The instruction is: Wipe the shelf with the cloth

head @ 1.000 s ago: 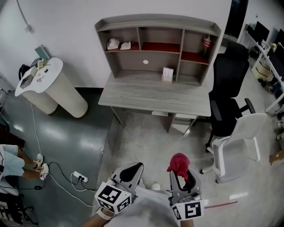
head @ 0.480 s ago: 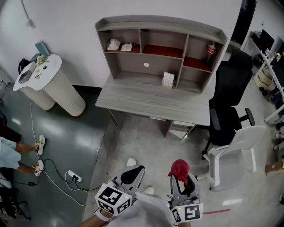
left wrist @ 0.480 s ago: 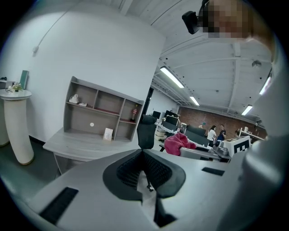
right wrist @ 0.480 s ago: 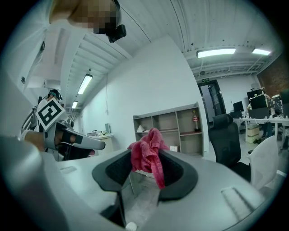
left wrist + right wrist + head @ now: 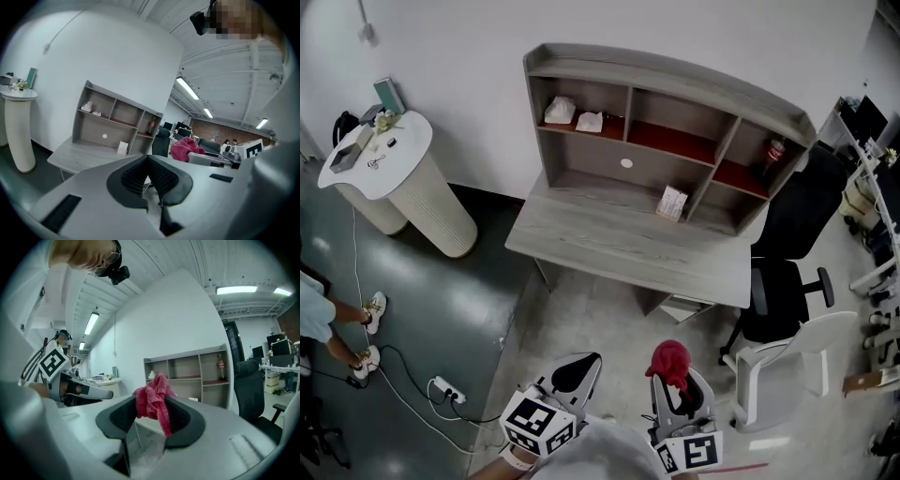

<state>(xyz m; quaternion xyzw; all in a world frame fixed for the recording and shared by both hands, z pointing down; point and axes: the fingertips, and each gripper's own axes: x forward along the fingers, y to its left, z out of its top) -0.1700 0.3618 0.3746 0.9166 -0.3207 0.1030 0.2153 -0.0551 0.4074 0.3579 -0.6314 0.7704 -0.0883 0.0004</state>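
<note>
A grey wooden shelf [image 5: 666,122] with several open compartments stands on a grey desk [image 5: 628,248] against the white wall; the same shelf [image 5: 192,378] shows in the right gripper view and the shelf [image 5: 110,124] in the left gripper view. My right gripper [image 5: 672,375] is shut on a red cloth [image 5: 669,361], well short of the desk; the cloth [image 5: 153,403] bunches between its pads. My left gripper [image 5: 574,369] hangs beside it, shut with nothing held; that gripper [image 5: 146,174] has its jaws together.
Shelf compartments hold white crumpled items [image 5: 572,116], a small card [image 5: 672,202] and a bottle [image 5: 772,156]. A black office chair [image 5: 787,272] and a white chair [image 5: 783,361] stand right of the desk. A white round stand [image 5: 389,173] is at left. Cables and a power strip [image 5: 442,387] lie on the floor.
The view has shifted so that the desk and shelf sit further right and turned; both grippers keep their places low in the frame, the cloth still held.
</note>
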